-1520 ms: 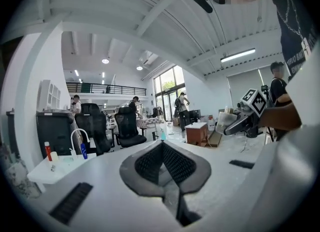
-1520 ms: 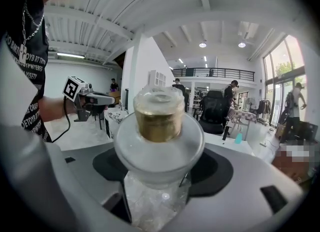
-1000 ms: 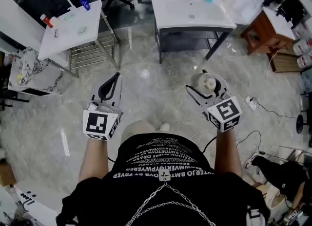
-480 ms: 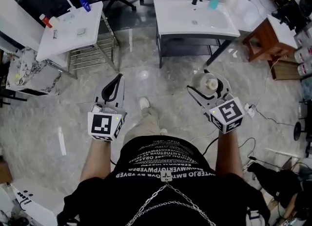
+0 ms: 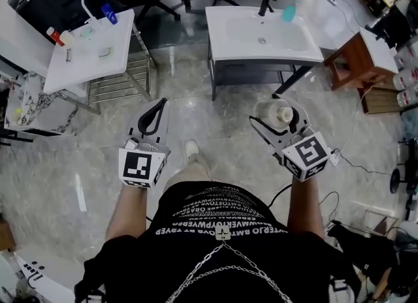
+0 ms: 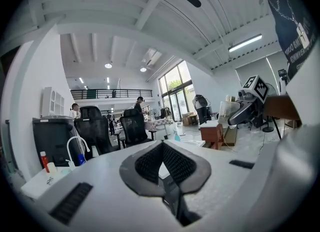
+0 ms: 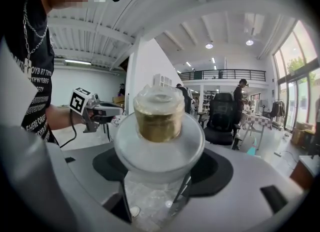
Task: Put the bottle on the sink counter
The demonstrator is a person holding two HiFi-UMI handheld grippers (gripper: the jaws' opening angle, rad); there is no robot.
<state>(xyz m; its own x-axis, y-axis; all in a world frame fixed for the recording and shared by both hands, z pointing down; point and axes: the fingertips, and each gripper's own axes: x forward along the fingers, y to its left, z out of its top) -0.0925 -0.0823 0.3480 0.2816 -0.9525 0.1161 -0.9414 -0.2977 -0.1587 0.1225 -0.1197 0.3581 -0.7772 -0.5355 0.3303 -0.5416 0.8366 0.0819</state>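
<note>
I have the bottle (image 7: 159, 121) clamped upright in my right gripper (image 5: 278, 117), its jaws spread wide around the body, held out over the floor (image 5: 209, 109). My left gripper (image 5: 155, 107) is closed on nothing. The pick-up looks done and the delivery is not. The sink tabletop (image 5: 230, 26) stands well ahead, so I judge the approach, set-down and release all remain.
</note>
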